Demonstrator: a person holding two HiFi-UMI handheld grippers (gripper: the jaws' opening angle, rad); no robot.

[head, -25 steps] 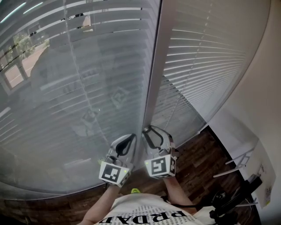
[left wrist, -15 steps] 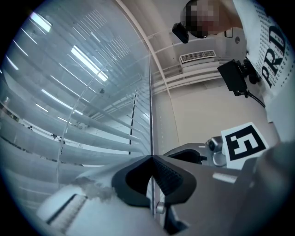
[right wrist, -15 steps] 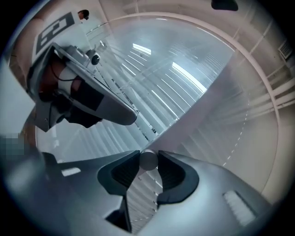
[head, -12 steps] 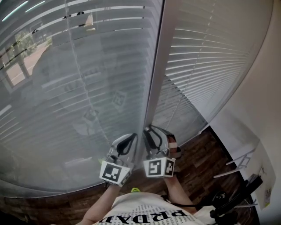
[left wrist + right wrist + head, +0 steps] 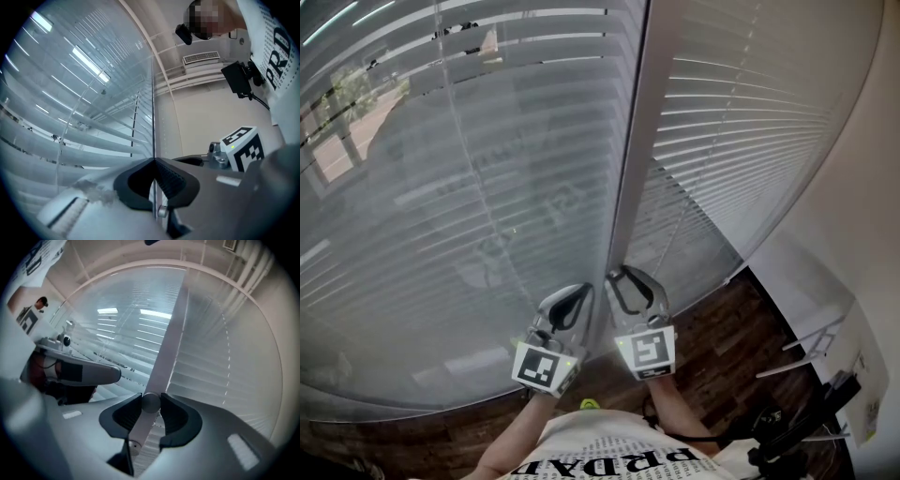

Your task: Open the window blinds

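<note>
Two white slatted blinds hang side by side, the left blind (image 5: 459, 187) and the right blind (image 5: 750, 122), with a white upright strip (image 5: 633, 159) between them. Their slats are tilted, and some outdoors shows through the left blind's top. My left gripper (image 5: 578, 292) (image 5: 153, 160) is at the foot of the strip, shut on a thin cord (image 5: 153, 117) that runs straight up. Beside it, my right gripper (image 5: 625, 276) (image 5: 151, 402) points level and is shut on the round grey end of the blind wand (image 5: 151, 402).
Dark wood floor (image 5: 722, 347) runs below the blinds. A white wall (image 5: 862, 197) closes the right side. White metal legs (image 5: 806, 349) and black gear on a stand (image 5: 797, 433) sit at the lower right. The person's printed shirt (image 5: 619, 455) fills the bottom edge.
My right gripper has rolled about its own line on the wand, so its marker cube now faces differently. The left gripper has kept still.
</note>
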